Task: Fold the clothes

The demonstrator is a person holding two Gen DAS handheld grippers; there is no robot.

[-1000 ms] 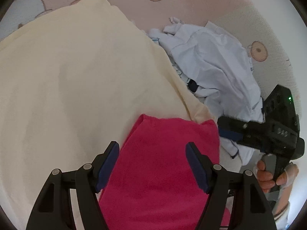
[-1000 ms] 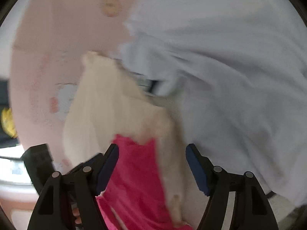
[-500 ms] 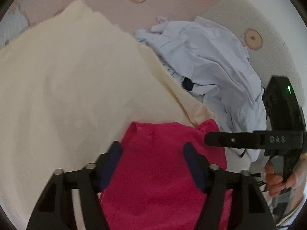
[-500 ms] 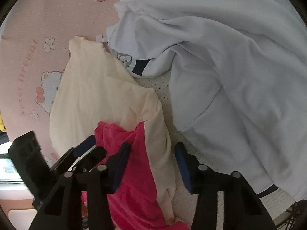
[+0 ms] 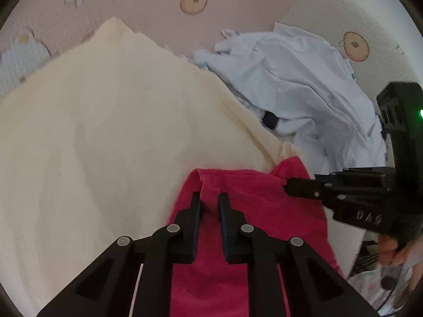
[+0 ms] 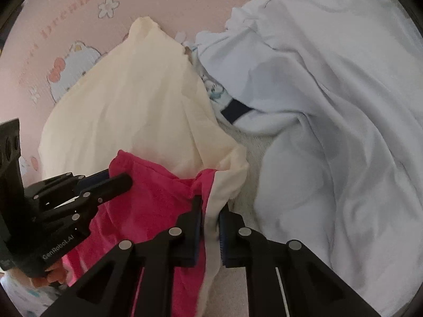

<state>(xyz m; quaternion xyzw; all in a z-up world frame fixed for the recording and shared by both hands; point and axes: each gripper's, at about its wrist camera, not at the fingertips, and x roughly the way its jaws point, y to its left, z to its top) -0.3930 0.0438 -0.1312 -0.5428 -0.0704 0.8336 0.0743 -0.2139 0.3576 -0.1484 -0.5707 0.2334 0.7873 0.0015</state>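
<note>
My left gripper [image 5: 209, 203] is closing, pinching a fold of the pink cloth [image 5: 253, 211] lying on the cream cloth [image 5: 105, 132]. My right gripper [image 6: 210, 218] is squeezed on the cream edge beside the pink. Only the right view shows the whole pale blue shirt [image 6: 330, 105].

The left matte-black plastic two-finger tool [image 5: 209, 206] has angular linked arms joined by round silver pivot pins, and dark blue pads line the inner faces of its fingers [image 5: 196, 211]. The right matte-black plastic two-finger tool [image 6: 210, 220] is built the same way, with blue ribbed pads and a thin white line along one arm. From the side, its boxy black body carries raised letters "DAS", small screws and a green light. The left tool's body reads "GenRobot.AI" in white.
</note>
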